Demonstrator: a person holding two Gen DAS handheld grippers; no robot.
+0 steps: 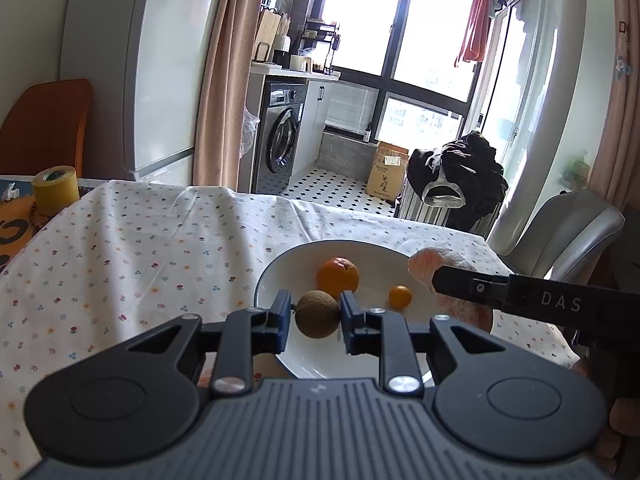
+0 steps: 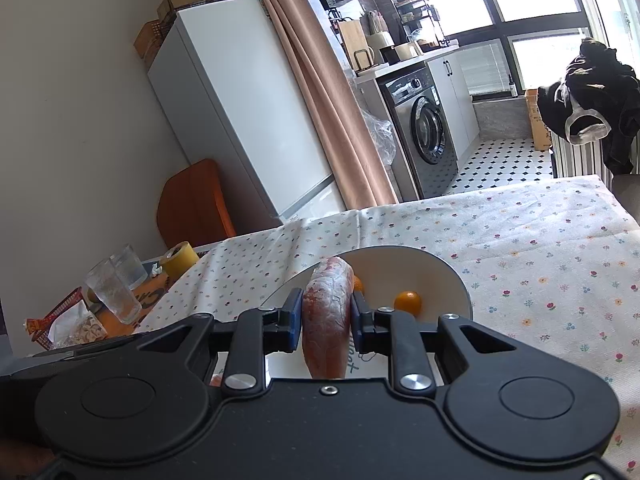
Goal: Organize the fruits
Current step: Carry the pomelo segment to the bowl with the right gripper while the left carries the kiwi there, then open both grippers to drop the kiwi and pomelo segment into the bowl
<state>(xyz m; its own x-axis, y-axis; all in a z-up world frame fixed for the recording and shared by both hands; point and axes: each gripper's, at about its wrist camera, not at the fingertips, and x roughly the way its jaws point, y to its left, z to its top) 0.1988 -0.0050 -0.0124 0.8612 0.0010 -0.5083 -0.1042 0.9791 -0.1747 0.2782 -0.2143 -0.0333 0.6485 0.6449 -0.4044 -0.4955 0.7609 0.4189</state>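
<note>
Now a brown kiwi [image 1: 317, 313] is clamped by the left gripper [image 1: 316, 318] over the white bowl [image 1: 280, 272], while a wrapped peeled fruit [image 2: 326, 320] is gripped by the right gripper [image 2: 325, 320].

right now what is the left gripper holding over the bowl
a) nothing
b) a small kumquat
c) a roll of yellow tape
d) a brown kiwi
d: the left gripper is shut on the brown kiwi above the white bowl, where the orange and kumquat already lie.
</note>
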